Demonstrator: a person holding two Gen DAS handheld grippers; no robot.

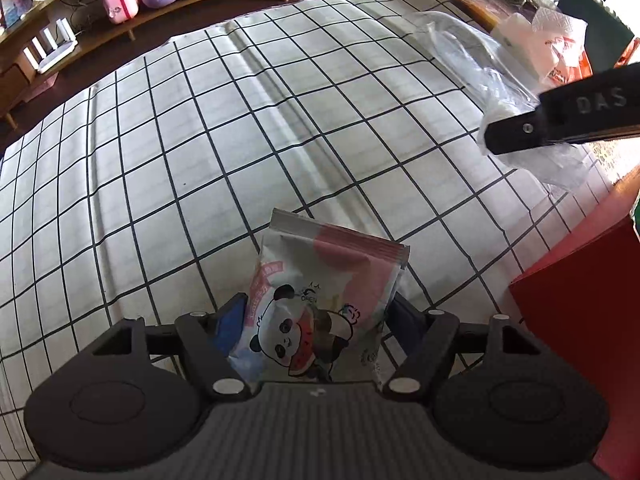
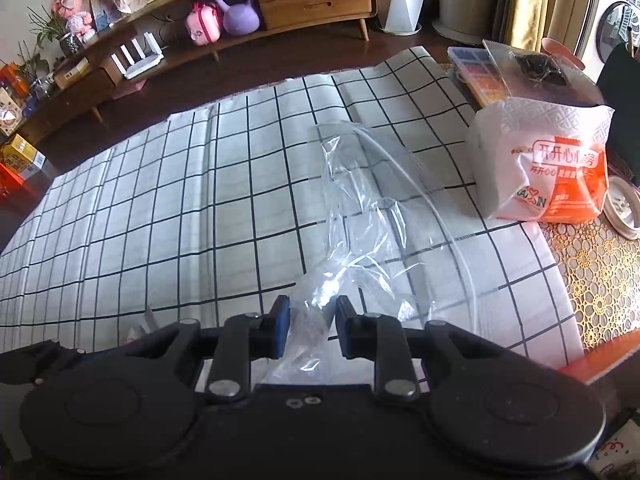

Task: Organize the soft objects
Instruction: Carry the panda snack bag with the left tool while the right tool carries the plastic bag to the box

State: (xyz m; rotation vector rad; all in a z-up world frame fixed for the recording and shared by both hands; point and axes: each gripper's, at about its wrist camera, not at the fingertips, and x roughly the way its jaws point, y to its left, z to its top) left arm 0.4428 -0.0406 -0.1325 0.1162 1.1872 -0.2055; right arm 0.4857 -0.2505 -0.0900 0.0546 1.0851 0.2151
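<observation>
Your left tool (image 1: 316, 312) gripped the pack (image 1: 320, 304); your right tool (image 2: 308, 320) pinched the bag (image 2: 360, 216). Packing hadn't begun.

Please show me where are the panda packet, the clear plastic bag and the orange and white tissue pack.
panda packet (image 1: 320, 304), left wrist view, printed front.
clear plastic bag (image 2: 360, 208), right wrist view, crinkled middle.
orange and white tissue pack (image 2: 552, 168), right wrist view, labelled front.

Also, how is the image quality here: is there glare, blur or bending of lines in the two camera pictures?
Left wrist view: the grid lines of the checked cloth bulge outward from fisheye distortion, and the upper right corner is washed out by bright light. Right wrist view: same bending; the clear plastic bag shows white glare streaks, and the picture is sharp, without motion blur.
</observation>
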